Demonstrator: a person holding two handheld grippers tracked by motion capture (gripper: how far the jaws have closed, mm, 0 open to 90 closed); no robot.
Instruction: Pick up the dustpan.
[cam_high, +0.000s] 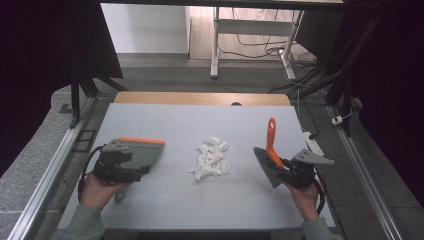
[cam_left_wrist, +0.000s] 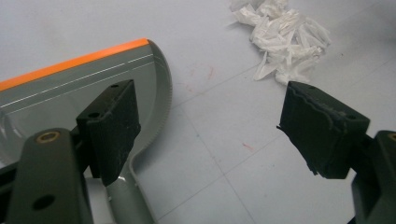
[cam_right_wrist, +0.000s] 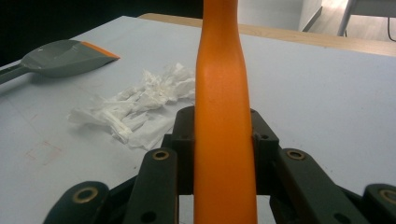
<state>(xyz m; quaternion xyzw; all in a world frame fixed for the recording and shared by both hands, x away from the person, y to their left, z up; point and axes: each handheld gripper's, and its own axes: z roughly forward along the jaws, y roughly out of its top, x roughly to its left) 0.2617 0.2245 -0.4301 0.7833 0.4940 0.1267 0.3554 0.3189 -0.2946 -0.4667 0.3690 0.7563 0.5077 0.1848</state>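
A grey dustpan (cam_high: 137, 150) with an orange lip lies flat on the table at the left. My left gripper (cam_high: 131, 170) hovers at its handle end. In the left gripper view the gripper (cam_left_wrist: 210, 107) is open, one jaw over the dustpan (cam_left_wrist: 84, 88) and nothing between the jaws. My right gripper (cam_high: 287, 167) is shut on the orange handle (cam_right_wrist: 222, 93) of a hand brush (cam_high: 271, 140), whose grey bristles (cam_high: 264, 167) point down and left toward the table. A pile of torn white paper scraps (cam_high: 212, 157) lies between the two tools.
The grey table mat (cam_high: 200, 125) ends in a wooden strip (cam_high: 200, 98) at the far side. A white object (cam_high: 312, 142) lies at the right edge. Metal rails (cam_high: 50, 165) run along both sides. Beyond the table are desk legs (cam_high: 216, 45) and loose cables on the floor.
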